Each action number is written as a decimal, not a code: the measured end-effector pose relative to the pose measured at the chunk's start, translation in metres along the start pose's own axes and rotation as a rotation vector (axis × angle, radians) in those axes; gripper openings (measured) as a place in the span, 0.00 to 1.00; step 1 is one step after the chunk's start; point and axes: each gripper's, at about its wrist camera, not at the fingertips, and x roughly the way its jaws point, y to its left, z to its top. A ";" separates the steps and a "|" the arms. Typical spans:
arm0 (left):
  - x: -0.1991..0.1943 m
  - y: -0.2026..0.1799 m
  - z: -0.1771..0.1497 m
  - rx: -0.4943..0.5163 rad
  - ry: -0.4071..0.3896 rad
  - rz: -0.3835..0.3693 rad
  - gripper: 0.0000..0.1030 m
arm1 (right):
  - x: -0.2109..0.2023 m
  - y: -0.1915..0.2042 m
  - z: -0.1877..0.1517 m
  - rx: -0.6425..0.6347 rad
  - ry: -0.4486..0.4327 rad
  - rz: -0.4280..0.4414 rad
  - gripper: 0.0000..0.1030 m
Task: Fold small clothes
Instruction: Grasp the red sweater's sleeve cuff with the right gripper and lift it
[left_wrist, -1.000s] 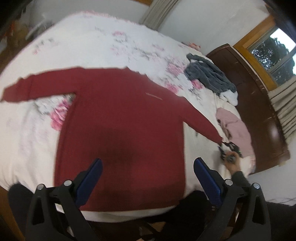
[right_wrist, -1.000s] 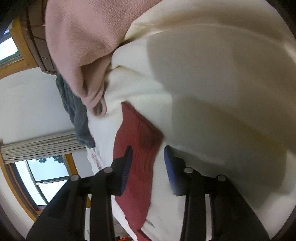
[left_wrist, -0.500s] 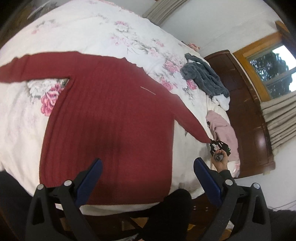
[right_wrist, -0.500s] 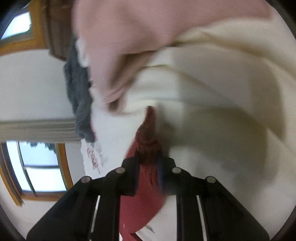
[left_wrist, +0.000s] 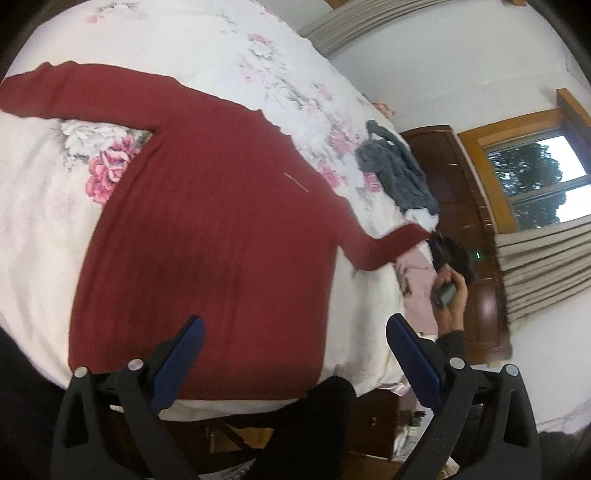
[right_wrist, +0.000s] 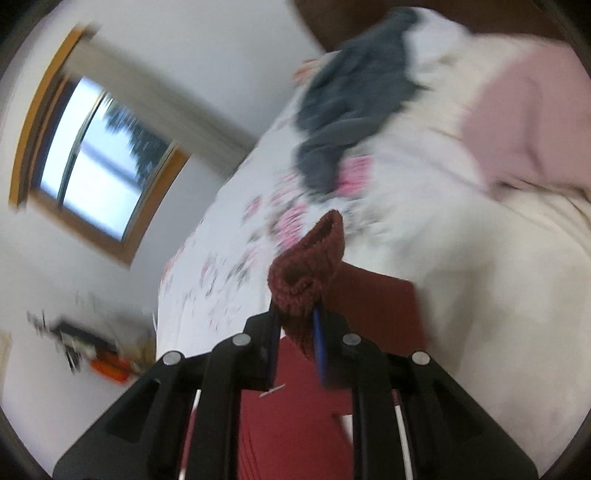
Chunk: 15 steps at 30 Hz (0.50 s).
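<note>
White floral bedding covers the bed (left_wrist: 207, 40), where a dark red ribbed knit sweater (left_wrist: 207, 229) lies spread flat. Nearest, the left tongs (left_wrist: 291, 354) hover spread above its hem. Farther right, the right tongs (right_wrist: 295, 332) pinch the sweater's cuff (right_wrist: 308, 273), lifted beside a pale pink garment (left_wrist: 417, 291) and a grey fleece garment (left_wrist: 399, 173).

Right tongs (right_wrist: 295, 332) clamping red sweater cuff (right_wrist: 306, 269), floral bedspread (right_wrist: 229, 258)
</note>
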 end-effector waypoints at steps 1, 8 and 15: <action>0.000 0.001 0.002 0.004 0.001 -0.008 0.96 | 0.004 0.016 -0.006 -0.036 0.012 0.004 0.14; -0.001 -0.005 0.029 0.063 -0.029 -0.017 0.96 | 0.073 0.120 -0.071 -0.288 0.118 0.001 0.14; 0.017 -0.014 0.064 0.105 -0.028 -0.031 0.96 | 0.161 0.174 -0.178 -0.534 0.252 -0.114 0.14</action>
